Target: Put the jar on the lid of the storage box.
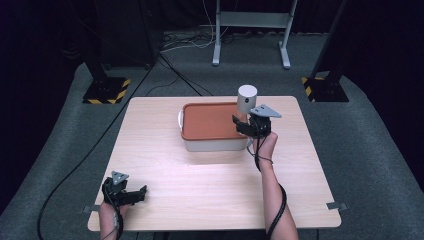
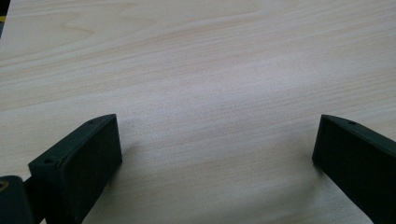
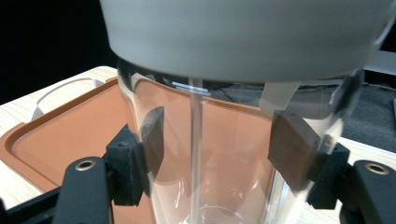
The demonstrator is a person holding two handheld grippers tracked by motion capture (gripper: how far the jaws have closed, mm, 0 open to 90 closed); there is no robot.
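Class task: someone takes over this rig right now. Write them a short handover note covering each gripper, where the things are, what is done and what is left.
Right gripper: shut on the clear cup with the grey lid, held upright at the right edge of the lidded box.
Left gripper: open, nothing between its jaws, resting low at the near left corner of the table.
Done: the cup is gripped.
Left: whether the cup's base is on the table or lifted cannot be told; probably it still has to be carried and set down. The box's orange lid is on.
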